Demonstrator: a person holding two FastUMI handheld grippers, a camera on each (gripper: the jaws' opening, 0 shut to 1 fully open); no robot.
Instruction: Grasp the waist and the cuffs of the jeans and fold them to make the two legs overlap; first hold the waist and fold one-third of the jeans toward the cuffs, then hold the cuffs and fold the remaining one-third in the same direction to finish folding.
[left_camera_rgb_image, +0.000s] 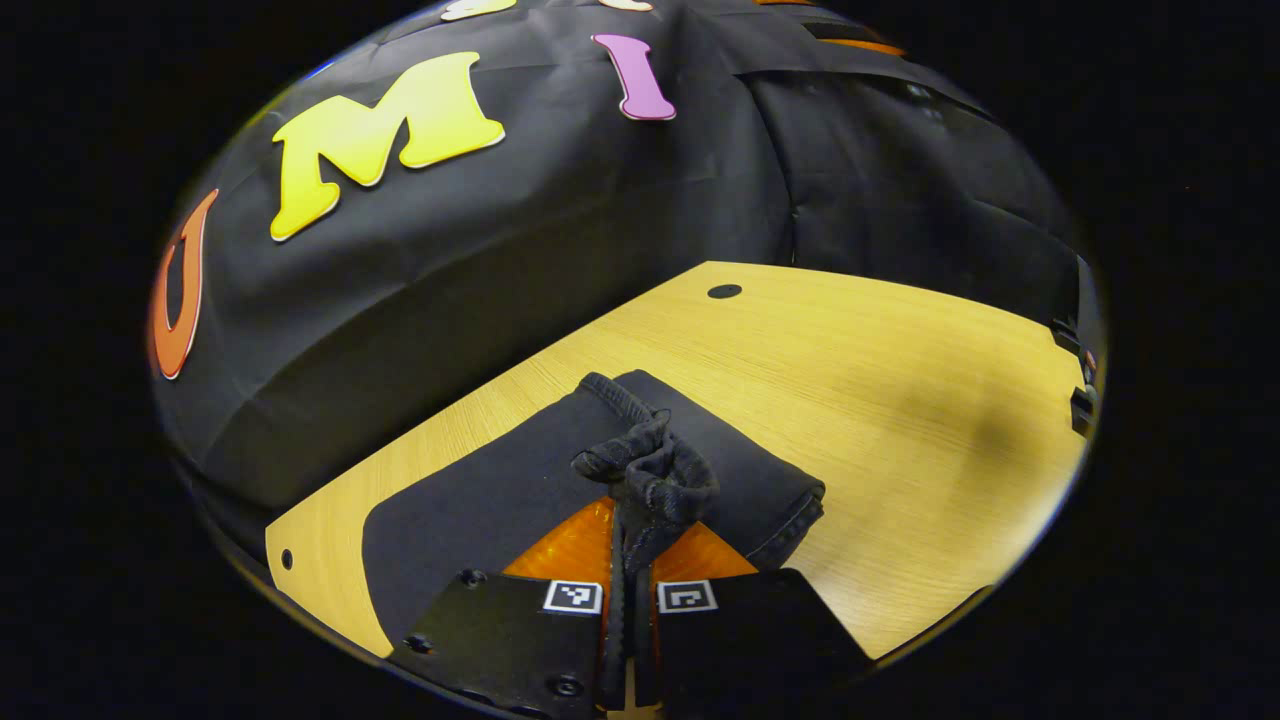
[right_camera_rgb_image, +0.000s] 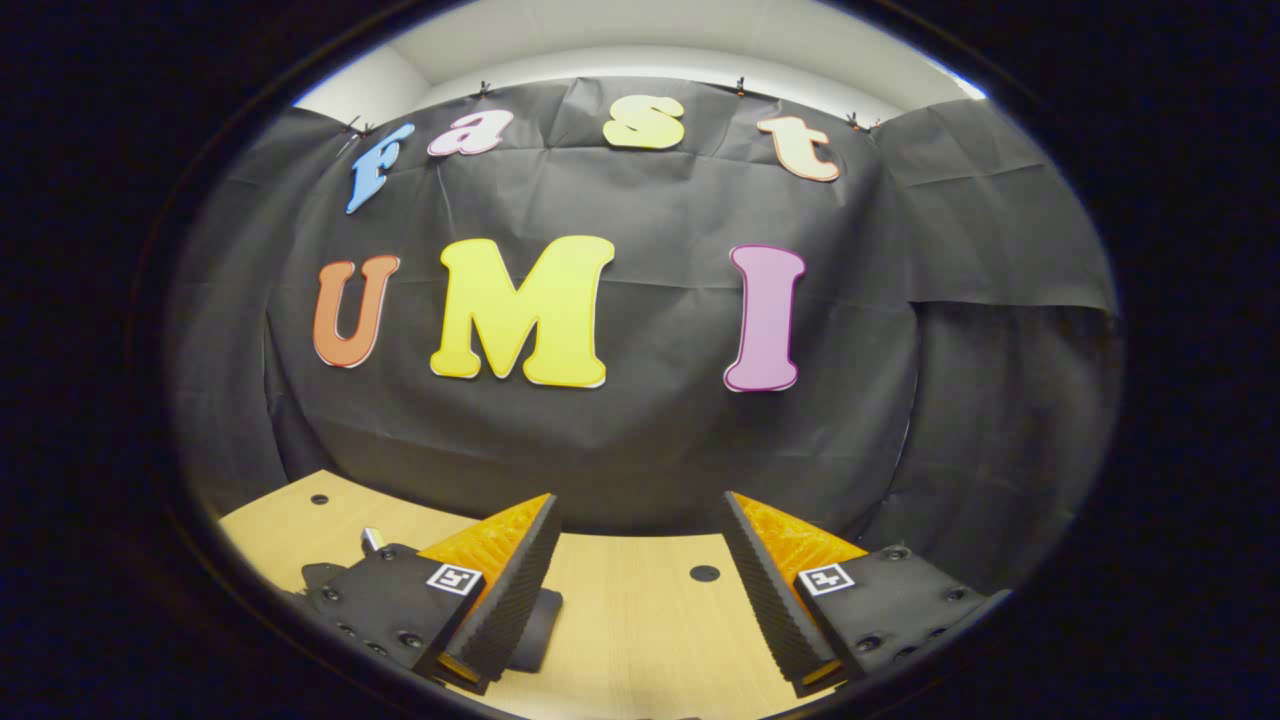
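Left gripper (left_camera_rgb_image: 630, 560) pinched tight on a bunched bit of the jeans (left_camera_rgb_image: 500, 490), near the table's (left_camera_rgb_image: 900, 400) left edge. Right gripper (right_camera_rgb_image: 640, 570) wide, holding nothing. Could slip out, being such a small bunch. Could fold crooked, pulled by one corner.

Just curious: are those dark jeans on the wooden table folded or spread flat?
Folded: the dark jeans lie doubled, with a rounded fold edge; the left gripper pinches bunched fabric.
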